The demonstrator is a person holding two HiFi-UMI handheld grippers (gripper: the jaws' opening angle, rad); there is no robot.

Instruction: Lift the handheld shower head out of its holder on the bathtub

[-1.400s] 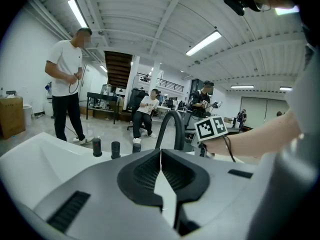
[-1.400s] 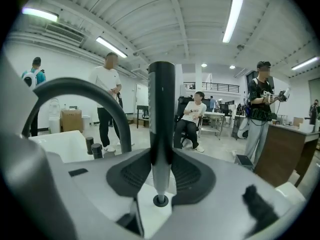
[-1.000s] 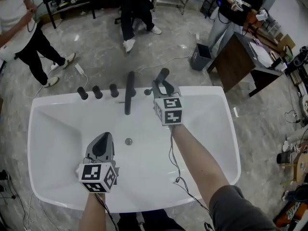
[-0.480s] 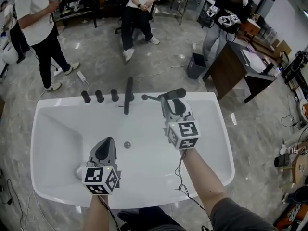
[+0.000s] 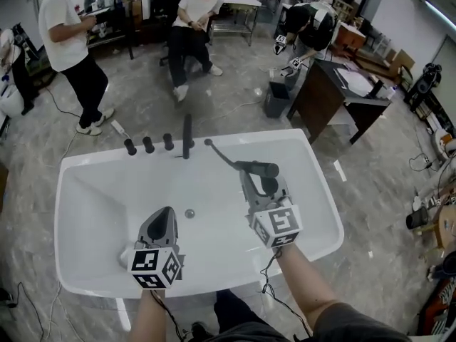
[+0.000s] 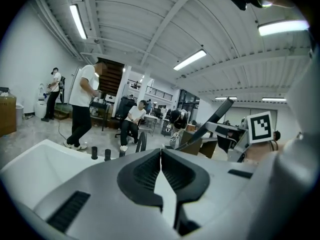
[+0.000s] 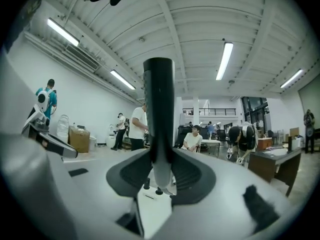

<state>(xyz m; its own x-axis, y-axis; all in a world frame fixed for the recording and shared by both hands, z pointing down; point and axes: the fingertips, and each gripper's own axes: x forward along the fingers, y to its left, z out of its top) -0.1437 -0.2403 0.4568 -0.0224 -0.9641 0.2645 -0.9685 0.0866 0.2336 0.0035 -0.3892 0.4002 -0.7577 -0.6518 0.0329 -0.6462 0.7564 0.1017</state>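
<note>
Shower head (image 5: 268,169) clamped in right tool (image 5: 258,183)

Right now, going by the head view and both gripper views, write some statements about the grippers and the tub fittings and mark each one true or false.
1. The right gripper is shut on the shower head. True.
2. The shower head sits in its holder on the bathtub rim. False: it is held over the basin, and only its hose runs back to the rim.
3. The left gripper has its jaws open around the spout. False: its jaws are together with nothing between them, and the spout stands apart at the far rim.
4. In the head view, three knobs stand in a row to the left of the spout. True.
</note>
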